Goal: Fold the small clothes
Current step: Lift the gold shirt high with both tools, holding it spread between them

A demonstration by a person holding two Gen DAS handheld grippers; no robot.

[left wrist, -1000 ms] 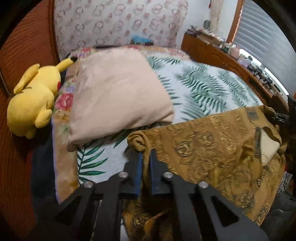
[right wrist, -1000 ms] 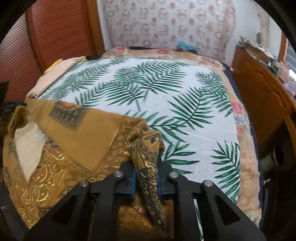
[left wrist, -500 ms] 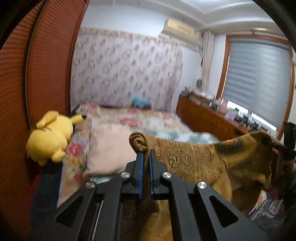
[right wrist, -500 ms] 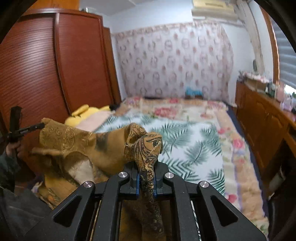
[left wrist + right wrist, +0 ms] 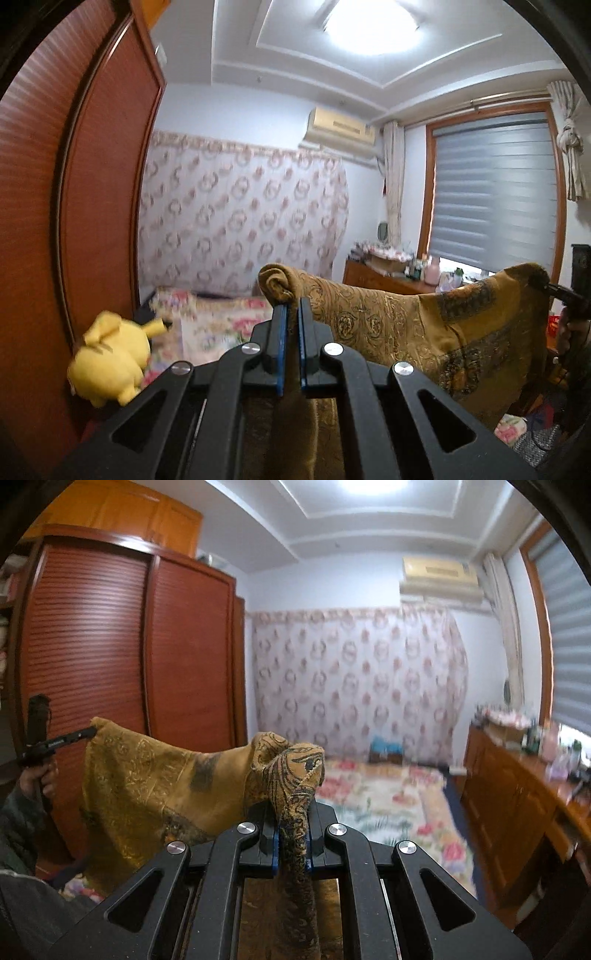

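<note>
Since a second ago both grippers have risen from low over the bed, taking the cloth [image 5: 406, 325] up with them; then the views looked down on the palm-print cover, now they look level across the room to the flowered wall hanging [image 5: 236, 229] and the ceiling light [image 5: 369, 26]. The left gripper [image 5: 290, 317] is clamped narrow on one corner of the cloth, a rolled knot of fabric bulging just above its blue pads [image 5: 281, 332]. The right gripper [image 5: 291, 827] is pinched on the other corner, its jaws having just closed a little tighter on the fabric, which bunches over the tips and trails back between the fingers.

The cloth, ochre with dark gold and black ornament, hangs in the air above the bed [image 5: 380, 805], stretched between the two grippers with its lower part sagging. In the left view it runs from the left gripper away to the right, where the right gripper [image 5: 565, 291] holds its far corner. In the right view it runs from the right gripper to the left, where the left gripper [image 5: 59, 740] holds it in a hand [image 5: 40, 775].

The yellow plush [image 5: 110, 365] lies left of the cloth, against the wardrobe [image 5: 74, 221]. The dresser [image 5: 517, 794] stands right of the bed, under the blinds [image 5: 495, 192]
</note>
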